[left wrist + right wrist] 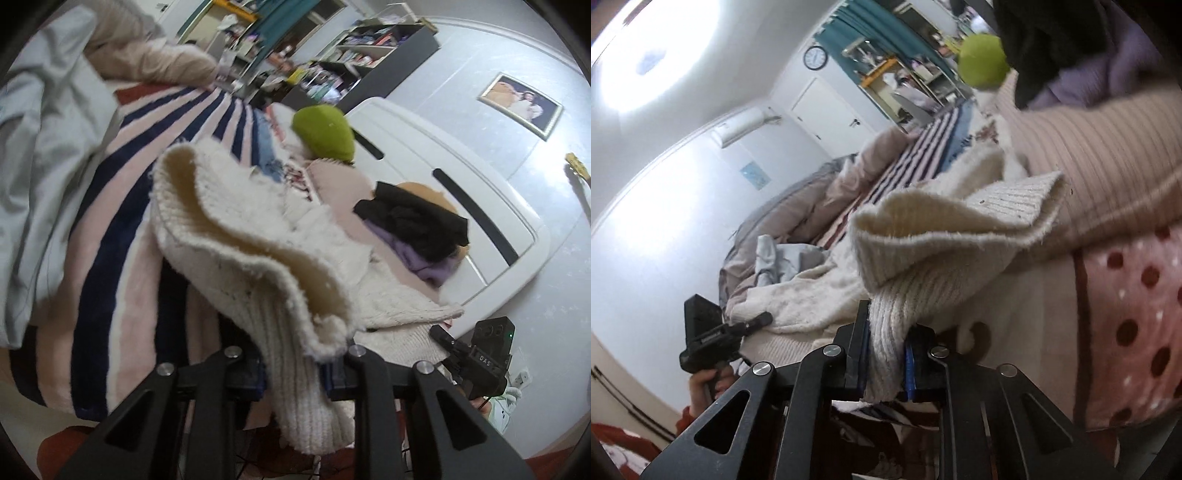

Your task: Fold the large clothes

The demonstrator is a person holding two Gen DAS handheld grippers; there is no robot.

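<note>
Looking through the left wrist, I am seeing my left gripper (295,373) clamping the cream knit sweater (258,251) over the striped blanket (110,206). Through the right wrist, my right gripper (886,369) is pinching its ribbed edge, fabric draping ahead.

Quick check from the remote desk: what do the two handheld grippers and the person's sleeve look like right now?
Both are matte black: the left gripper and right gripper have angular linkage arms with silver round pivot bolts, triangular cutouts and blue pads. The right one's boxy body shows a small green light. A red sleeve covers the left wrist.
</note>
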